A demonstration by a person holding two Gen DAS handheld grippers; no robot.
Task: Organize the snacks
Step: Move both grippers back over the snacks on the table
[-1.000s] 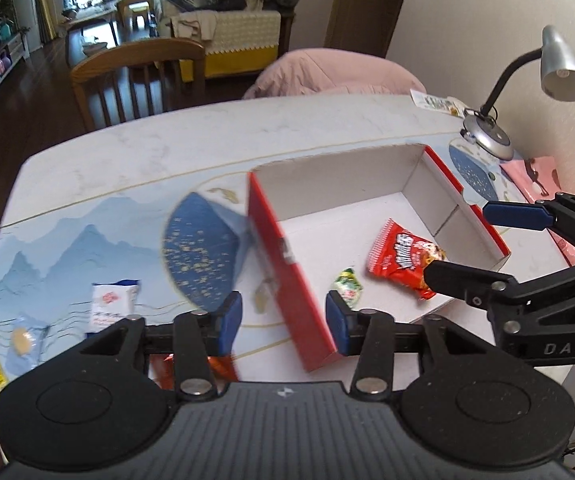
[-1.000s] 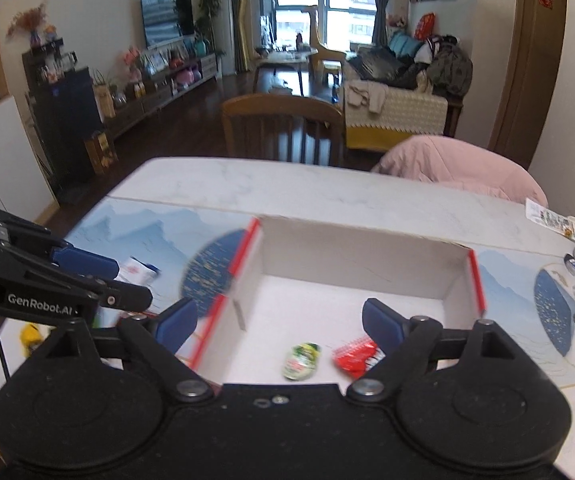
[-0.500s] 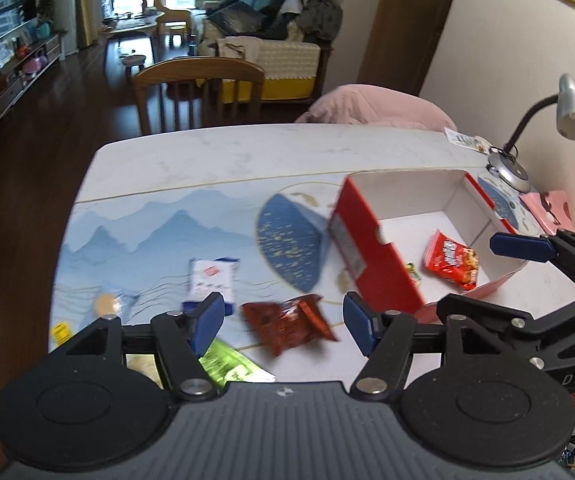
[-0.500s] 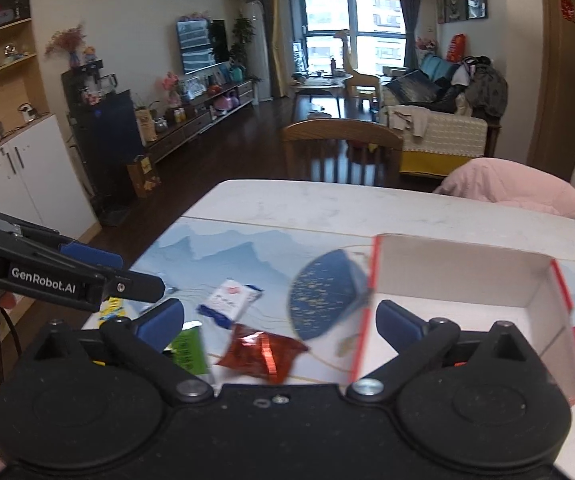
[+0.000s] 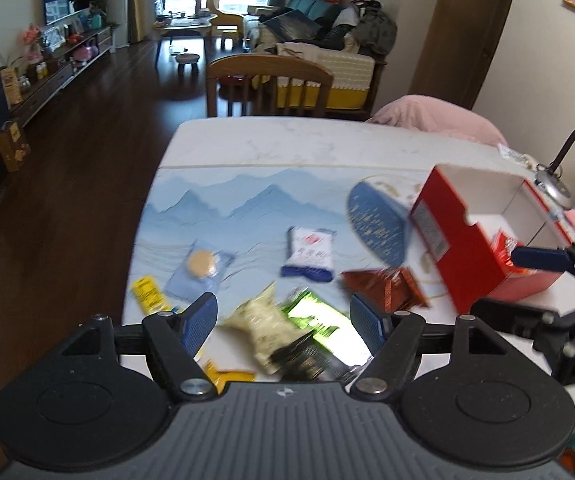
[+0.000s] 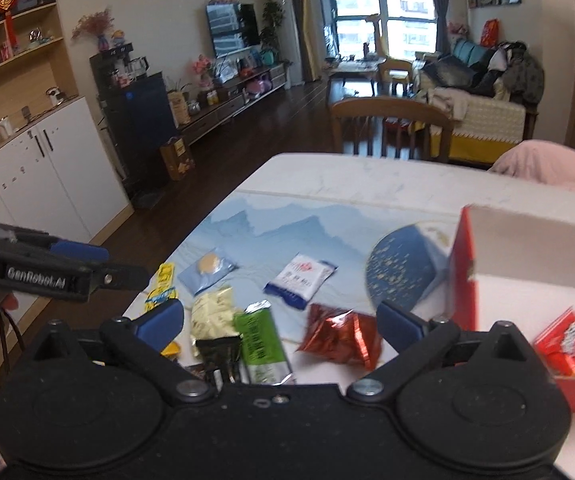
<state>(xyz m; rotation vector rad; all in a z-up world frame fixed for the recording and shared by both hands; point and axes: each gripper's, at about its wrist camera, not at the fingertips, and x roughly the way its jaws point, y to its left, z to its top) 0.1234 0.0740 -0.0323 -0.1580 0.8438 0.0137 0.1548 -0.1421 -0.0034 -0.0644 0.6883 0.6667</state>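
Note:
Several snack packets lie on the table's left part. A green packet (image 5: pixel 319 320) and a cream packet (image 5: pixel 259 320) lie between the open, empty jaws of my left gripper (image 5: pixel 285 322). A dark red foil packet (image 5: pixel 387 286), a white-blue packet (image 5: pixel 309 252) and a round biscuit packet (image 5: pixel 201 264) lie beyond. The red box (image 5: pixel 459 248) at right holds a red snack bag (image 6: pixel 567 348). My right gripper (image 6: pixel 279 322) is open and empty above the green packet (image 6: pixel 263 344) and the foil packet (image 6: pixel 339 336).
A yellow sachet (image 5: pixel 149 294) lies near the table's left edge. A desk lamp base (image 5: pixel 551 188) stands behind the box. A wooden chair (image 5: pixel 269 88) and a pink-covered chair (image 5: pixel 427 118) stand at the far side.
Both grippers have swung left, away from the red box, and now face the loose packets on the left of the table. Both stayed open.

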